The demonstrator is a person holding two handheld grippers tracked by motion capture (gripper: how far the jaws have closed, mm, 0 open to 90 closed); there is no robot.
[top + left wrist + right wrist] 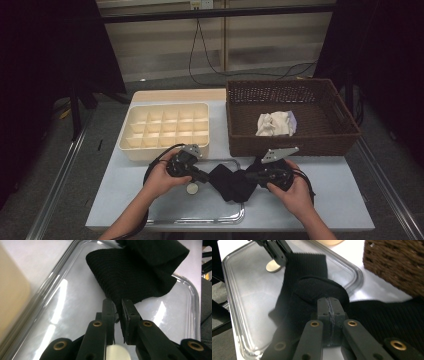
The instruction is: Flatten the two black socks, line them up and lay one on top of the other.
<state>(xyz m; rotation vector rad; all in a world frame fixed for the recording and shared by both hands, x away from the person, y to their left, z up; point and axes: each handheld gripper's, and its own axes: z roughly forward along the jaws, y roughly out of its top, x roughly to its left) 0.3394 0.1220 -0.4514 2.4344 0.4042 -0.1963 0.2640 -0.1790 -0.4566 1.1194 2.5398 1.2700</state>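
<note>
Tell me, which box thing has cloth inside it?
The dark brown wicker basket on the right: a crumpled white cloth lies inside. The cream divider box beside it has many little compartments, all empty.

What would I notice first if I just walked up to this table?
Probably the black knitted sock stretched between the left tongs and the right tongs, both shut on it, above the clear plastic tray at the table's near edge. Behind it sit a cream divided plastic organiser box on the left and a brown woven wicker basket on the right, with crumpled white cloth inside.
</note>
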